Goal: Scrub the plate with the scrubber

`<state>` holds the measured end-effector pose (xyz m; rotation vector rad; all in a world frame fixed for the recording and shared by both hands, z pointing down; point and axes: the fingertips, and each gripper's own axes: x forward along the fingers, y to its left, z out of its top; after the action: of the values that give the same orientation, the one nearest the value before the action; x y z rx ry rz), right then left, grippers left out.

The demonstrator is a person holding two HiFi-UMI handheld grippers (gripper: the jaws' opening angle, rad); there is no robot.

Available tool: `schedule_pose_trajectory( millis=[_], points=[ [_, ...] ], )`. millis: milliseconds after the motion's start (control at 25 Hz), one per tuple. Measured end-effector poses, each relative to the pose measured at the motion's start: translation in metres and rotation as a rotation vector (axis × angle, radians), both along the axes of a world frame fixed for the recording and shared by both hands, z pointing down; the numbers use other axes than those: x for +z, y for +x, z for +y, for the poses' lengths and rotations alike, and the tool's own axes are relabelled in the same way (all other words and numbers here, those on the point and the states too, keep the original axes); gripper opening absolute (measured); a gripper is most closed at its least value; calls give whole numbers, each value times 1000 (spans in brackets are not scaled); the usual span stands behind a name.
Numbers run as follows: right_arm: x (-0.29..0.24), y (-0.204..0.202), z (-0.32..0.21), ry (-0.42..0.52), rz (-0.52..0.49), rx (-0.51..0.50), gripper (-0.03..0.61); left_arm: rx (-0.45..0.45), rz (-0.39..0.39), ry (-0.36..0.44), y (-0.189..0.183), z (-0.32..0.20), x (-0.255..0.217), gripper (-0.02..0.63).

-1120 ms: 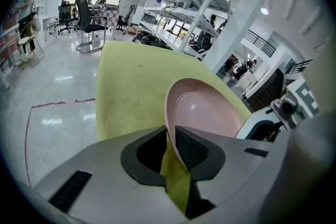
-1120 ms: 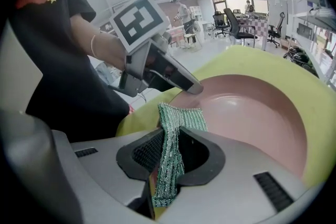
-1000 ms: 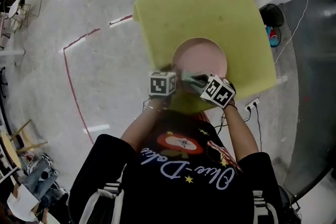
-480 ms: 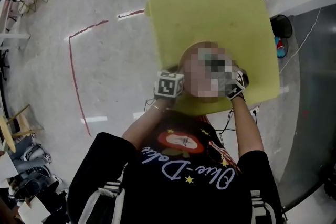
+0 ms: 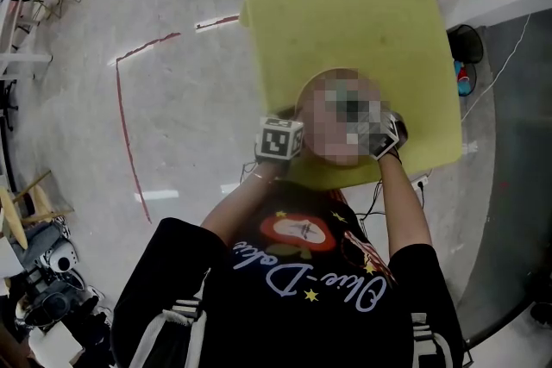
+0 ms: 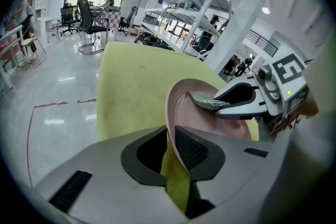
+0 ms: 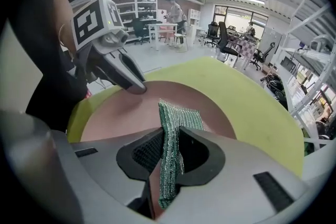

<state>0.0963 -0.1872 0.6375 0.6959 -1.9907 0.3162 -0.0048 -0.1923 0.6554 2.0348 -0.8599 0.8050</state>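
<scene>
Left tongs (image 6: 170, 147): jaws nearly together, pinching the near rim of the round pink plate (image 6: 207, 123). Purpose, as I judge it: anchor the plate so it cannot slide under rubbing.

Right tongs (image 7: 167, 152): clamped tight on the green mesh scrubber (image 7: 178, 115), gripped on edge. Its free end folds down onto the plate's face, so the flat of the mesh does the work.

The plate sits on the yellow-green padded tabletop (image 6: 131, 86), towards my edge of it.
</scene>
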Motion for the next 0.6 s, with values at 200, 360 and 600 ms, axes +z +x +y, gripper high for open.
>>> schedule_pose_trajectory(
  millis=[200,360,600],
  points=[
    [3,-1,14,-51,-12,19,64,4,1,5,0,-1,-1,41],
    [5,-5,28,-80,-30,41,64,7,-2,10,0,-1,-2,41],
    [6,-14,51,-117,-57,53,64,8,3,11,0,-1,-3,43]
  ],
)
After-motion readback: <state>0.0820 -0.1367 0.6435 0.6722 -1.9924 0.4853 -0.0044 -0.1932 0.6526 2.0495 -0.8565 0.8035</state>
